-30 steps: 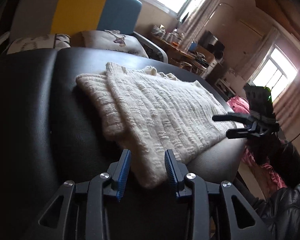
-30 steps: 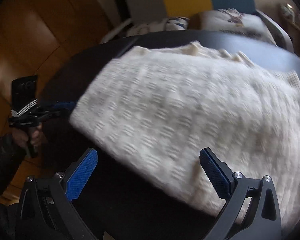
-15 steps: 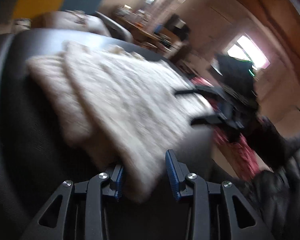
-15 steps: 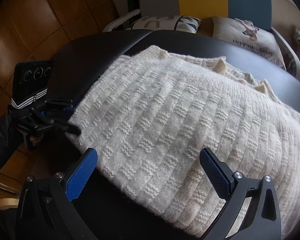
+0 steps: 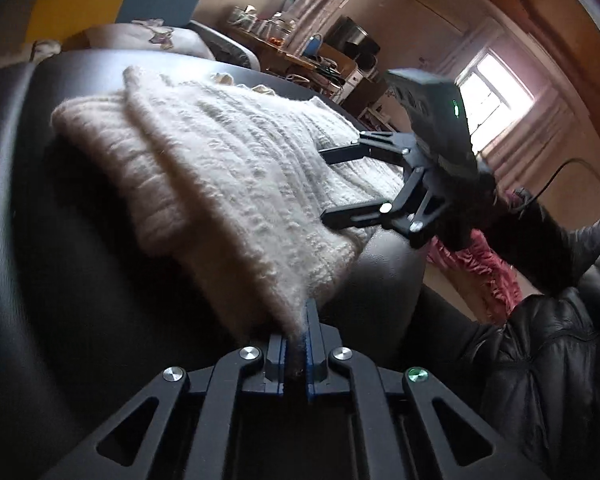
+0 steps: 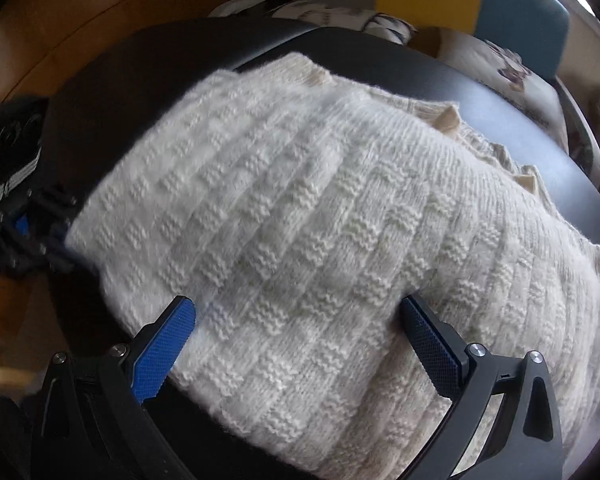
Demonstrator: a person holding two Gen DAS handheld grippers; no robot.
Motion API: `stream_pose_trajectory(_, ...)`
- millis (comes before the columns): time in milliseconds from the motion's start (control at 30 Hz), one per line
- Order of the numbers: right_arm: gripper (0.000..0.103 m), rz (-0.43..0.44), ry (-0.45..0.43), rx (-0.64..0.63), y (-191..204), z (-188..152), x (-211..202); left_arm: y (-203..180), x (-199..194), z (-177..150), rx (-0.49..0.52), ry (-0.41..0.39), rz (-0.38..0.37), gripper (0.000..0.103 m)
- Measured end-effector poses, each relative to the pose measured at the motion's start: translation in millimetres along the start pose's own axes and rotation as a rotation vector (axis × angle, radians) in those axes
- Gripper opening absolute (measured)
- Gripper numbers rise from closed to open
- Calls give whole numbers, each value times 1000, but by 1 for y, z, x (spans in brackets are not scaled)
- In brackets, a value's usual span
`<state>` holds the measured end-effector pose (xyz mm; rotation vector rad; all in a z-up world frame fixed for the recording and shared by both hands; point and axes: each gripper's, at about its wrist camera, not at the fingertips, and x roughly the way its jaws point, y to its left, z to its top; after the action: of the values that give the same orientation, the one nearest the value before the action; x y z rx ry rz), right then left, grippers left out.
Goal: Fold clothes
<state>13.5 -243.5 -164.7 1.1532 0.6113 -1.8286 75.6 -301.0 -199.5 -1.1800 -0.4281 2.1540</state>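
Nearest in the left wrist view, at six o'clock, the left gripper [image 5: 298,330] has just been closing and now pinches the near corner of the cream knitted sweater [image 5: 228,184] between its blue pads. From there the sweater runs away toward eleven o'clock, folded and lying flat on the black padded table [image 5: 40,240]. At three o'clock the right gripper [image 5: 328,184] hangs over the sweater's right-hand edge with its fingers spread wide. In the right wrist view those fingers [image 6: 164,344] straddle the sweater's near edge, apart and clamping nothing, one at seven o'clock and one at five. Farthest off, at twelve o'clock, a cushion [image 6: 496,68] rests on a yellow and blue chair [image 6: 520,16].
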Motion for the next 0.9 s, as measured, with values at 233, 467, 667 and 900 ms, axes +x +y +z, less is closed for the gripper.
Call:
stream_pose_trajectory(233,103,34,-75,18,-12,-6,-25,-13,-27,3,-24,-7,61,21)
stream_pose_trajectory(467,103,-77,-57,85,-37,-47,-49,-53,-11,27,20,-115,70,25)
stream_pose_trajectory(667,103,-109,-46,202,-58,-89,-42,-52,56,32,21,6,197,22)
stream_pose_trajectory(900,103,-83,-108,215,-67,-95,-56,-50,33,40,-63,-79,145,23)
